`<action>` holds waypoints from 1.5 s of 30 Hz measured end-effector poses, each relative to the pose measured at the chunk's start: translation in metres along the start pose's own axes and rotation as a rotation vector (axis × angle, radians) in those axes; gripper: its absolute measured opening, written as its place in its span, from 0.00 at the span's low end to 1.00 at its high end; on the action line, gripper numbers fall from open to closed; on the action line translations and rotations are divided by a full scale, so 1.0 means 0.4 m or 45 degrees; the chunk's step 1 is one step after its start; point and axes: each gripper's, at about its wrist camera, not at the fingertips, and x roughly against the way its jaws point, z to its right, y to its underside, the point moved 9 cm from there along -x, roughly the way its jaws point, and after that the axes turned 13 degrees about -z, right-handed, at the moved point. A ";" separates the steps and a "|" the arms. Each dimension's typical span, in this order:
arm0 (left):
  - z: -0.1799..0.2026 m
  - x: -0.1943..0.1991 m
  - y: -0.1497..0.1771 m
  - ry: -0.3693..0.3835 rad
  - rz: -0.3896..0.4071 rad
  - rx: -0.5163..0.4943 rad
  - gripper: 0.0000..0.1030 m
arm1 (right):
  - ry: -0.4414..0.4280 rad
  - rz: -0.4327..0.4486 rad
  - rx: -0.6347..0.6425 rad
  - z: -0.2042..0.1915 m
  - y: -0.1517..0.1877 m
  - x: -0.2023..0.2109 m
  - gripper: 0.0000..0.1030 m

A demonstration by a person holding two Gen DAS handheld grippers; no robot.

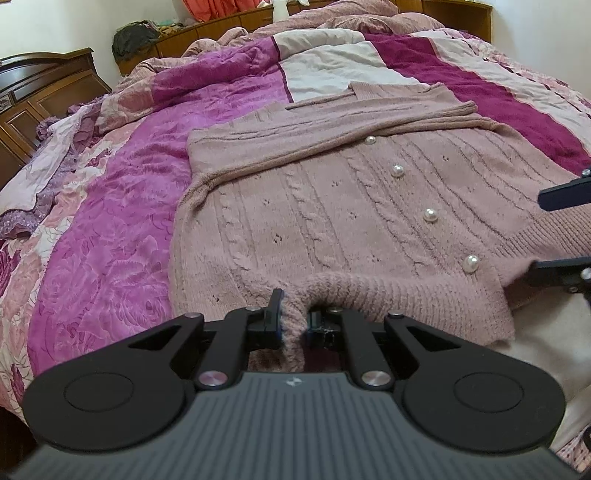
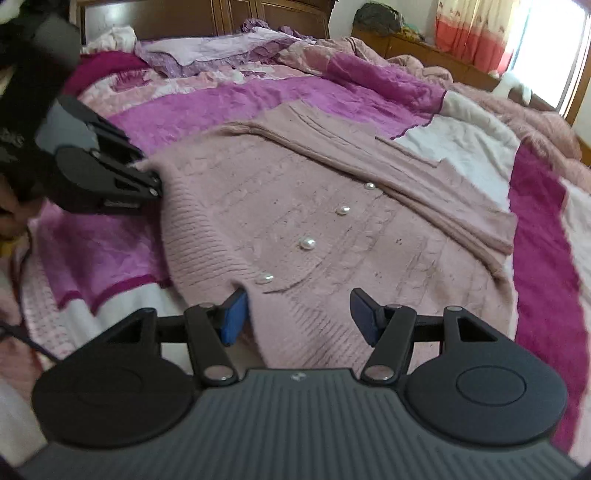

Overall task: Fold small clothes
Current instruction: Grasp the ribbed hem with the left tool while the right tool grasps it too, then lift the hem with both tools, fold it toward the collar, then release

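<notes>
A dusty-pink cable-knit cardigan (image 1: pixel 314 206) (image 2: pixel 369 240) with pearl buttons (image 1: pixel 429 215) lies flat on the bed, both sleeves folded across its upper part. My left gripper (image 1: pixel 293 317) is shut on a bunched piece of the ribbed hem, which rises slightly between the fingers. In the right wrist view the left gripper (image 2: pixel 155 184) clamps the hem's left corner. My right gripper (image 2: pixel 299 314) stands open at the hem's other end. The ribbed edge lies between its blue pads (image 2: pixel 232 317), which do not press on it. The right gripper (image 1: pixel 537 232) shows at the left wrist view's right edge.
A magenta, pink and white patchwork quilt (image 1: pixel 110 240) (image 2: pixel 221 107) covers the bed under the cardigan. Crumpled lilac cloth (image 2: pixel 207 51) lies near the dark wooden headboard (image 1: pixel 44 92). A wooden cabinet (image 2: pixel 424 51) and an orange curtain (image 2: pixel 476 33) stand beyond the bed.
</notes>
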 end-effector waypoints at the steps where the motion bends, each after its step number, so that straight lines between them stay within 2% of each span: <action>1: 0.000 -0.002 0.001 0.002 -0.003 0.003 0.11 | 0.025 -0.034 0.017 0.005 0.012 -0.004 0.60; 5: 0.001 -0.004 -0.001 0.012 -0.002 0.011 0.11 | -0.008 -0.165 0.033 0.010 0.062 -0.015 0.60; 10: -0.008 0.007 -0.017 0.036 0.027 0.065 0.11 | -0.042 -0.232 0.058 -0.003 0.089 -0.012 0.60; 12: -0.011 0.015 -0.027 0.043 0.040 0.078 0.11 | -0.037 -0.258 0.069 -0.006 0.090 -0.026 0.64; 18: -0.010 0.030 -0.044 0.035 0.061 0.081 0.11 | 0.136 -0.274 0.185 -0.013 0.073 -0.074 0.64; 19: -0.011 0.030 -0.043 0.033 0.060 0.083 0.11 | 0.173 -0.276 0.196 -0.011 0.069 -0.078 0.60; 20: -0.012 0.030 -0.041 0.032 0.058 0.086 0.11 | 0.202 -0.274 0.203 -0.009 0.066 -0.080 0.51; 21: -0.014 0.030 -0.039 0.031 0.056 0.089 0.11 | 0.249 -0.261 0.192 -0.004 0.060 -0.078 0.25; 22: -0.015 0.030 -0.038 0.030 0.056 0.091 0.11 | 0.290 -0.252 0.173 0.006 0.056 -0.075 0.10; 23: -0.016 0.031 -0.037 0.031 0.055 0.091 0.11 | 0.313 -0.234 0.155 0.014 0.054 -0.068 0.13; 26: -0.017 0.036 -0.043 0.026 0.067 0.084 0.11 | 0.339 -0.176 0.108 0.036 0.043 -0.045 0.11; 30: -0.020 0.052 -0.073 0.015 0.112 0.083 0.11 | 0.431 -0.078 0.112 0.066 0.000 -0.009 0.11; 45: -0.057 0.087 -0.300 -0.075 0.335 0.040 0.09 | 0.637 0.201 0.022 0.243 -0.225 0.008 0.10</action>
